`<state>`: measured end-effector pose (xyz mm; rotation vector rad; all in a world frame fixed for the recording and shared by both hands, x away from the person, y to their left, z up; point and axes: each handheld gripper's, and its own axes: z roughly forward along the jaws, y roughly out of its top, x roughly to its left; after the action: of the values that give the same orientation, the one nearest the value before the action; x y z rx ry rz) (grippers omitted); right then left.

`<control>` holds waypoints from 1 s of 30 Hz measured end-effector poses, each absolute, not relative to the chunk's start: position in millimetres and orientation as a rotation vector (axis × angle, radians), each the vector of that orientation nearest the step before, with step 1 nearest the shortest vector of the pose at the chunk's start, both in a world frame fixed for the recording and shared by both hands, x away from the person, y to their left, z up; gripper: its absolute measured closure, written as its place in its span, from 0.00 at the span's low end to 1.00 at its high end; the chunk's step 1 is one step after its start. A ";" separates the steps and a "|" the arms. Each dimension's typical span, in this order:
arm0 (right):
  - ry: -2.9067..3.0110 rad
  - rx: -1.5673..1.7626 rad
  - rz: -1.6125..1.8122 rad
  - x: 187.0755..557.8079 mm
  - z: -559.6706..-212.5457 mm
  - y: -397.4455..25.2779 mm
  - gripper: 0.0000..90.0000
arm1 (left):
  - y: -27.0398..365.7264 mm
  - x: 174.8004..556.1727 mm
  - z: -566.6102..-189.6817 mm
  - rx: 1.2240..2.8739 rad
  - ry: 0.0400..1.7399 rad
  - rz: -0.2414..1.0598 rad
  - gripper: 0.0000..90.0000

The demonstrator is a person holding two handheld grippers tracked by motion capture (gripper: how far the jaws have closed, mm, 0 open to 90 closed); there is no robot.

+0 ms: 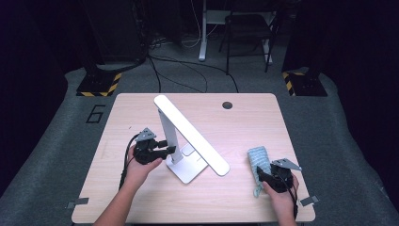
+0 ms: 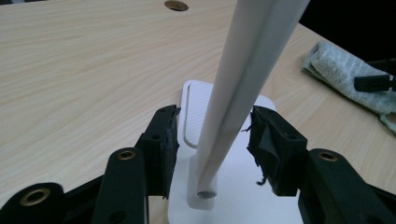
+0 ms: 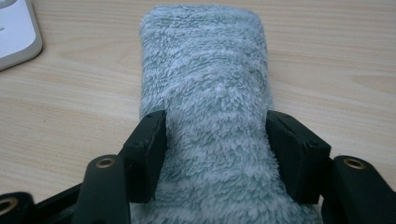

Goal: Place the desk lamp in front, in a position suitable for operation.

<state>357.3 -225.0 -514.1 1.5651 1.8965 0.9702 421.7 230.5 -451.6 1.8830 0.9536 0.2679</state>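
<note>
My left gripper [image 1: 170, 150] and right gripper [image 1: 260, 173] are matte black, each topped by a grey three-cornered plate, trailing a black cable; brass-ringed screw holes dot my blocky, tape-padded jaws.

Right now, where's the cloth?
In the high view the blue-grey cloth lies at the table's front right, beside the lamp base, clamped by the right gripper.

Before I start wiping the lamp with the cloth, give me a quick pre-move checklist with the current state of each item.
1. Left gripper straddles the lamp post: ok.
2. Jaws closed firmly on the post: not ok, gaps show on both sides.
3. Right gripper clamps the cloth: ok, the pile bulges between the jaws.
4. Lamp base flat on the table: ok.
5. Cloth clear of the lamp: ok, apart.
6. Lamp switched off: cannot tell.
</note>
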 end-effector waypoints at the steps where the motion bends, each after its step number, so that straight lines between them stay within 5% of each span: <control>1: 1.895 1.567 0.969 357.6 -514.2 -224.9 0.43 | 228.8 421.9 -452.0 1.883 0.958 0.278 0.61; 15: 1.890 1.577 0.988 358.7 -515.4 -227.0 0.43 | 219.5 422.1 -451.8 1.892 0.924 0.356 0.82; 30: 1.885 1.571 0.999 358.8 -516.3 -227.1 0.42 | 214.0 413.2 -448.7 1.925 0.932 0.421 0.85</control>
<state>358.8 -227.1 -516.3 1.5713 1.8852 0.9990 413.2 214.0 -448.7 1.9251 0.9316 0.4212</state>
